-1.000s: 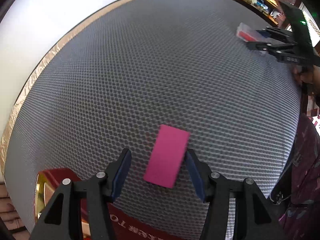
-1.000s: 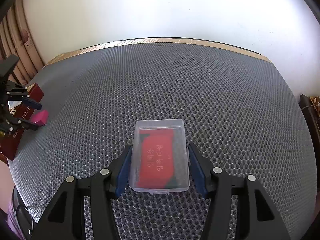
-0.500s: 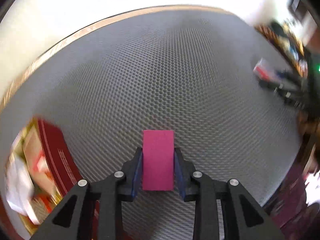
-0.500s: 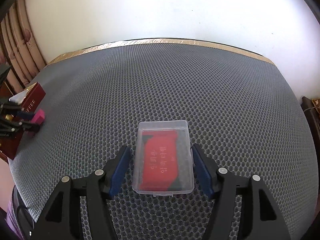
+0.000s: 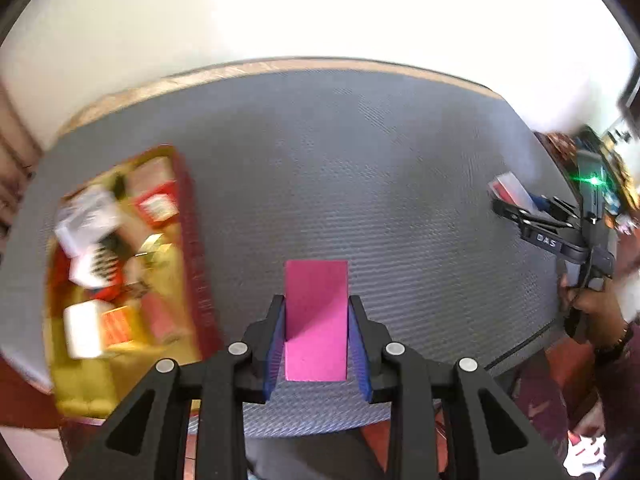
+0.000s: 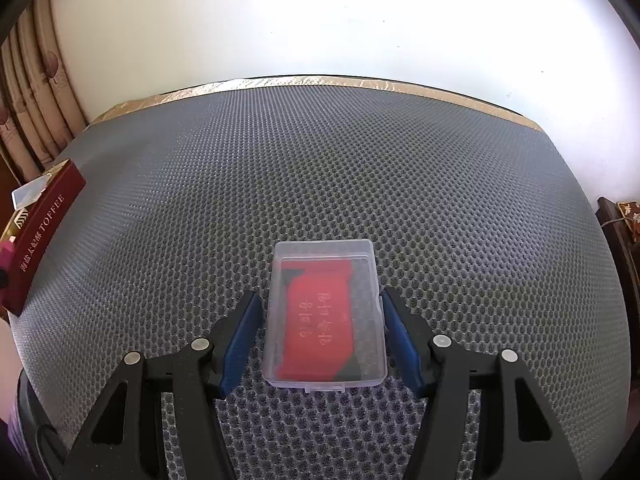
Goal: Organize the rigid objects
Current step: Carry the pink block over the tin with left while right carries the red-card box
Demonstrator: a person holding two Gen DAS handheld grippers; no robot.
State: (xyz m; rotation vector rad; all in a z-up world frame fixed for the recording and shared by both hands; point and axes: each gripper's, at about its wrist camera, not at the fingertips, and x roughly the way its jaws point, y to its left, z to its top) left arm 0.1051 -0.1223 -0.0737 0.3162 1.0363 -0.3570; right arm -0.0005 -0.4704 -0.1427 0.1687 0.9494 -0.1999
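My left claw (image 5: 316, 330) clenches the flat magenta block (image 5: 316, 320); motion blur could make me miss the red-walled box (image 5: 192, 240) at nine o'clock. My right claw (image 6: 320, 336) is closing around the clear plastic case (image 6: 325, 316), not yet pressing, and could nudge it askew.

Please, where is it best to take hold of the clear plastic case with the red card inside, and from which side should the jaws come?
Grip the clear plastic case across its two long side walls, coming down from above. It lies flat on the grey mat, long sides facing the pads, so the narrow width probably fits. The right gripper already straddles it, jaws closing, pads not yet touching.
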